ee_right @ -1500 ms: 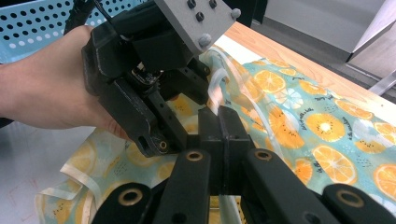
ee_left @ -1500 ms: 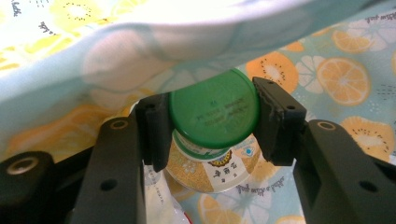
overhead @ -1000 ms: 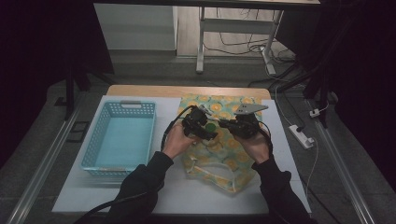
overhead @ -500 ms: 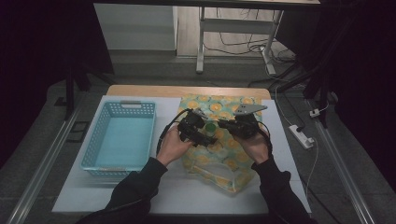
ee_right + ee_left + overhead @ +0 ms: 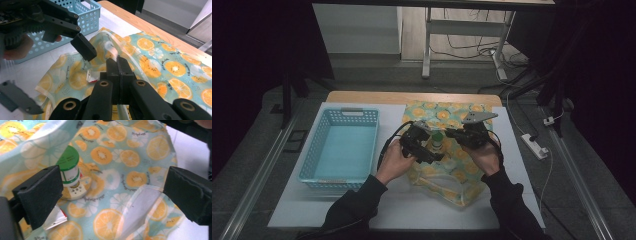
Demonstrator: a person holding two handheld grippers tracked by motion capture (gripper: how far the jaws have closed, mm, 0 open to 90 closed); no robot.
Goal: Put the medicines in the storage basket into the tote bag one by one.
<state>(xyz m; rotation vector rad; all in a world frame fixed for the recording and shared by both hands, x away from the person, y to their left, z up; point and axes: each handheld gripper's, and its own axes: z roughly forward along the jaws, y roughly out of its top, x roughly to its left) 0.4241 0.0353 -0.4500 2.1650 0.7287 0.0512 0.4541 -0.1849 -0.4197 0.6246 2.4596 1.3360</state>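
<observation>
The fruit-print bag [image 5: 447,150] lies mid-table, with a green-capped bottle [image 5: 69,170] inside — standing upright on its lining. The right gripper [image 5: 462,135] clamps the bag's rim; the left gripper [image 5: 432,152] has just been opening, nothing between its jaws. At nine o'clock sits a blue basket [image 5: 341,147].

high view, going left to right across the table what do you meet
blue basket → left claw → green-lidded bottle → right claw → white power strip, off the table's right edge
</observation>
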